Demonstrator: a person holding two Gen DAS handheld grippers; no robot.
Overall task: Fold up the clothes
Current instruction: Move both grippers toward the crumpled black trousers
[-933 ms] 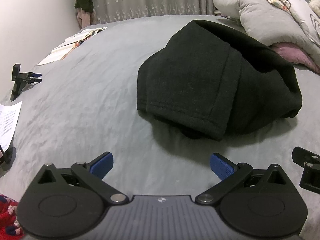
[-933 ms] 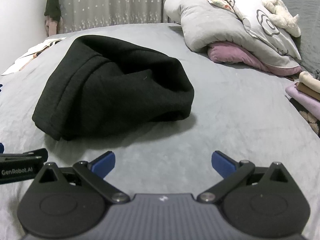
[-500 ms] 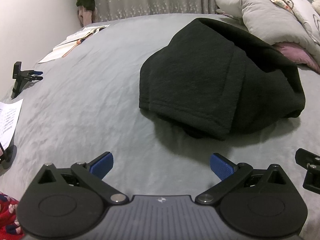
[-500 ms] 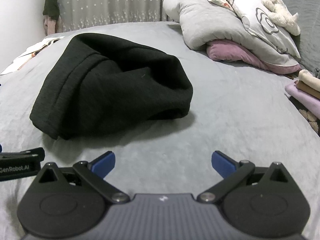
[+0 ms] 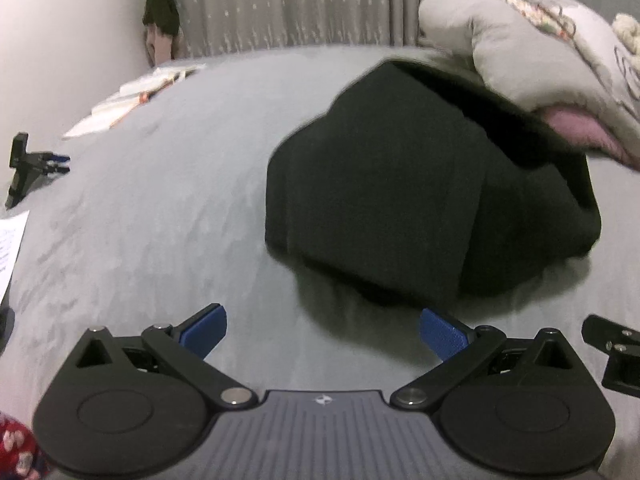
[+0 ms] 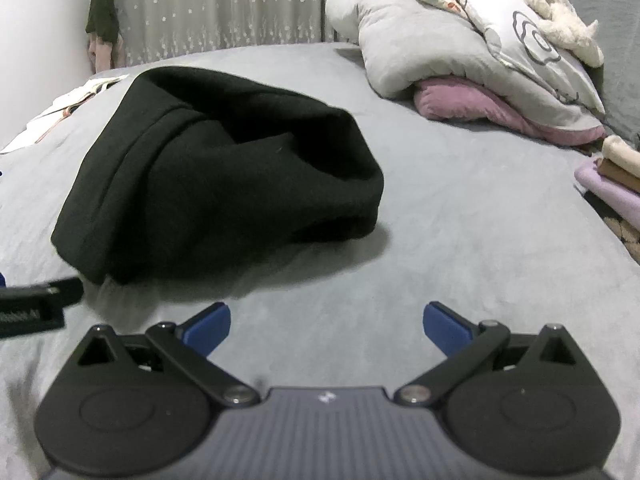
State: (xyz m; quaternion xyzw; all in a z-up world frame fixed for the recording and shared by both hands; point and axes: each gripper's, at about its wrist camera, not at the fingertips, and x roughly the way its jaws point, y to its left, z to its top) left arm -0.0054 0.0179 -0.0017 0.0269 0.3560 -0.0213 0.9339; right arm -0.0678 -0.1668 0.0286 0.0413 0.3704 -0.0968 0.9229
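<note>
Left wrist view shows the left gripper (image 5: pixel 323 330) spread and empty, the black garment (image 5: pixel 420 204) lying at about one o'clock on the grey bed (image 5: pixel 168 208). In the right wrist view, the right gripper (image 6: pixel 326 326) is likewise spread and empty, the garment at eleven o'clock. It looks folded into a thick, rumpled bundle; tidying or setting aside seems left.

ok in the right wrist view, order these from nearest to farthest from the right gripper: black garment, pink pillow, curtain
1. black garment: just ahead of the right gripper, left of centre on the bed.
2. pink pillow: farther back on the right, under the grey bedding.
3. curtain: farthest, hanging beyond the bed's far edge.
</note>
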